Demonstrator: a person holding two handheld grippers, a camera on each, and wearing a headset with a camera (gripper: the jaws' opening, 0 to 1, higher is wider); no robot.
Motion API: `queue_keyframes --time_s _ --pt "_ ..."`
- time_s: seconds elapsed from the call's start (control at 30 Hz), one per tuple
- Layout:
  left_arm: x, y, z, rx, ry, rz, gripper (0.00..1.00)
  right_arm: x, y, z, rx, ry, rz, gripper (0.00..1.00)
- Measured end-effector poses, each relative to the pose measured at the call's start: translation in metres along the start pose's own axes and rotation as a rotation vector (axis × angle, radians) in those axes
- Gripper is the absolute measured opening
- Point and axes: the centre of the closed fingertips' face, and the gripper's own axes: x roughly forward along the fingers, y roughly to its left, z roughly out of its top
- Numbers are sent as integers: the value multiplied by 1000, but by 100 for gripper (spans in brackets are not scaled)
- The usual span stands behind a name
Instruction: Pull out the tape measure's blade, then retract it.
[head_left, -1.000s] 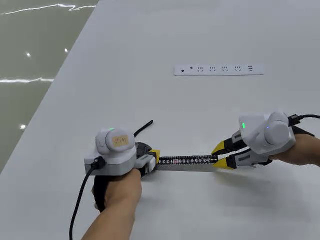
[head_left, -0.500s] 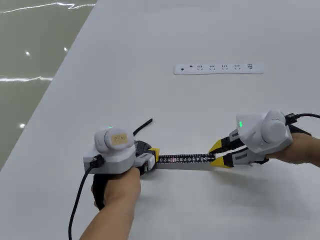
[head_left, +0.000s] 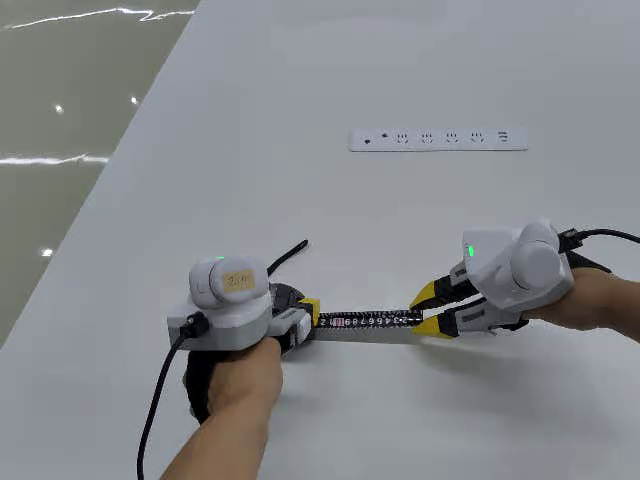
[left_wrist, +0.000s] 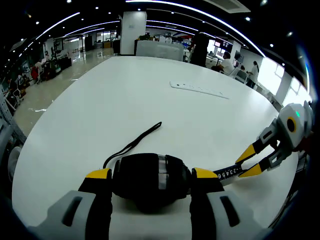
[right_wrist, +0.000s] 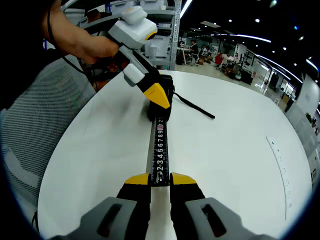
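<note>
Holds the tape measure's case (right_wrist: 169, 92) in the left gripper (left_wrist: 152, 174), jaws closed against both flanks, to pin it to the table so the pull cannot drag it. Pinches the blade (right_wrist: 160, 147) at its free end in the right gripper (right_wrist: 160, 179), jaws nearly together, numbers up, the short length running straight ahead to the case. Probably mid-stroke; cannot tell whether out or back. Leaves the black wrist strap (left_wrist: 135, 142) slack beyond the case. Works on a white table (head_left: 400, 60), with a power strip (head_left: 437, 139) well ahead of both grippers and glossy floor (head_left: 60, 100) outboard of the left one.
</note>
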Motion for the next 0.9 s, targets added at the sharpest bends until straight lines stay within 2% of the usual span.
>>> queue_keyframes --time_s 0.9 --pt "0 1 1 -9 -2 -6 59 7 -1 6 -12 6 13 13"
